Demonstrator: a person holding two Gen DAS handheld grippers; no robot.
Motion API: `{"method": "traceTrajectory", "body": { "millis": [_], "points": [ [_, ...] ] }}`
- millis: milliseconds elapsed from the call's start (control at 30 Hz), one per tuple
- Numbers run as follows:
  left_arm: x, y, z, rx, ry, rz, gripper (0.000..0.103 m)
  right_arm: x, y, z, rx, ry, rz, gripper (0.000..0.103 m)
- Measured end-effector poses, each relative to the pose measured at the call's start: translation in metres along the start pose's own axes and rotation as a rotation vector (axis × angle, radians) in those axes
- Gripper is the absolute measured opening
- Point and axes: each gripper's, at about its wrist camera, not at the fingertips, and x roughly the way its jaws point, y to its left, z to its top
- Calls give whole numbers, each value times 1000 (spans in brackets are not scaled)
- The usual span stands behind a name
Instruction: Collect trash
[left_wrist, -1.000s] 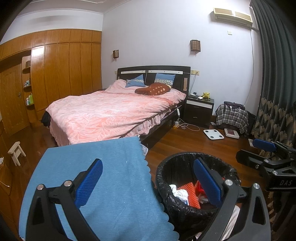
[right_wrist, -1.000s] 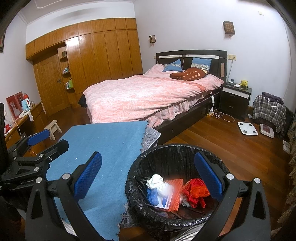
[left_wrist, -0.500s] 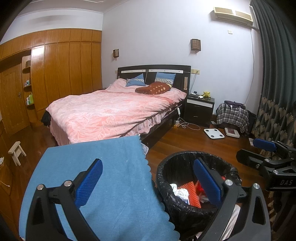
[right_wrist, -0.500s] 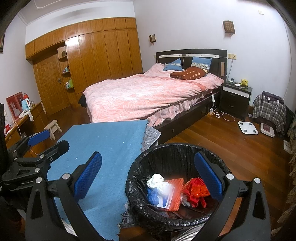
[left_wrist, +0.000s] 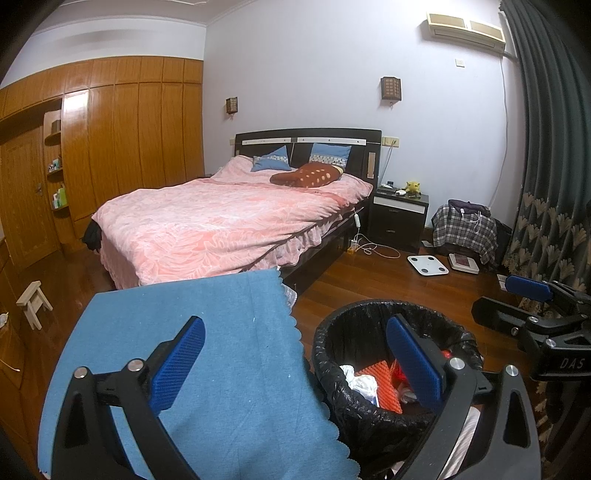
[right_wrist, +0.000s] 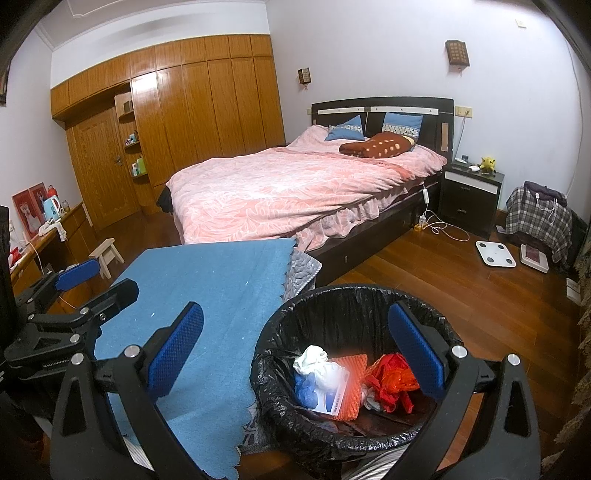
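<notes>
A round bin with a black liner (left_wrist: 332, 354) (right_wrist: 351, 306) stands on the wooden floor beside a table under a blue cloth (left_wrist: 207, 332) (right_wrist: 214, 280). Inside lie a white crumpled wad (right_wrist: 312, 360), a blue-white packet (right_wrist: 332, 391), an orange ridged sheet (right_wrist: 351, 384) and red plastic (right_wrist: 391, 380). My left gripper (left_wrist: 295, 358) hangs open over the cloth's edge and the bin, nothing between its fingers. My right gripper (right_wrist: 297, 339) is open above the bin's near side, empty. Each gripper shows at the other view's edge (left_wrist: 532, 306) (right_wrist: 70, 291).
A bed with a pink cover (left_wrist: 229, 221) fills the middle of the room, a dark nightstand (left_wrist: 400, 218) to its right. A white scale (left_wrist: 427, 264), cables and a plaid-covered heap (left_wrist: 465, 229) lie on the floor. A small wooden stool (left_wrist: 33, 306) stands left, curtains (left_wrist: 554, 184) right.
Both views have drifted very slightly; the bin and cloth sit a touch higher in frame. Both grippers stay open and empty.
</notes>
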Motion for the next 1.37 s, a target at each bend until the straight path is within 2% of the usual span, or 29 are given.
{"method": "traceTrajectory", "body": {
  "millis": [1367],
  "points": [
    [0, 9, -8, 0, 9, 2, 97, 0, 2, 3, 1, 4, 0, 97]
  ]
}}
